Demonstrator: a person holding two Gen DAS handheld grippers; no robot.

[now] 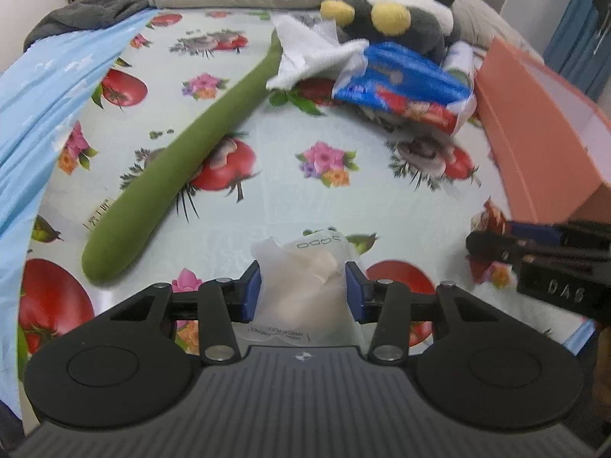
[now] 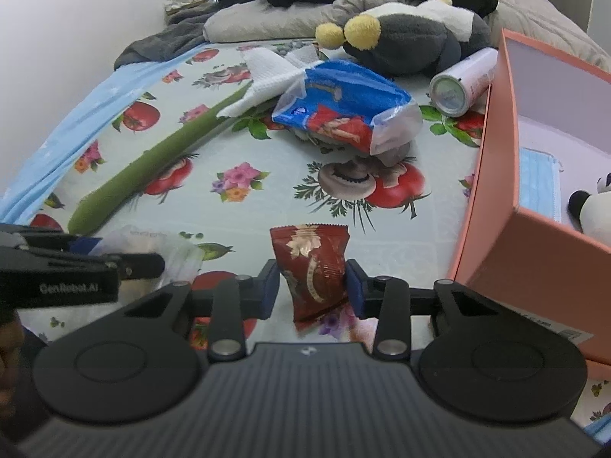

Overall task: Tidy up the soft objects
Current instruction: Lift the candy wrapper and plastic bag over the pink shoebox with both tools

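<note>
nearest, a clear plastic pouch is pinched in the left claw and a red snack packet in the right claw, both held just above the flowered bed cover. in the pink box at the right, only a blue face mask and a small panda toy are seen. farther off, a green plush stick, white paper towel, blue tissue pack and grey plush toy are left unsorted, so the task is judged well short of done.
</note>
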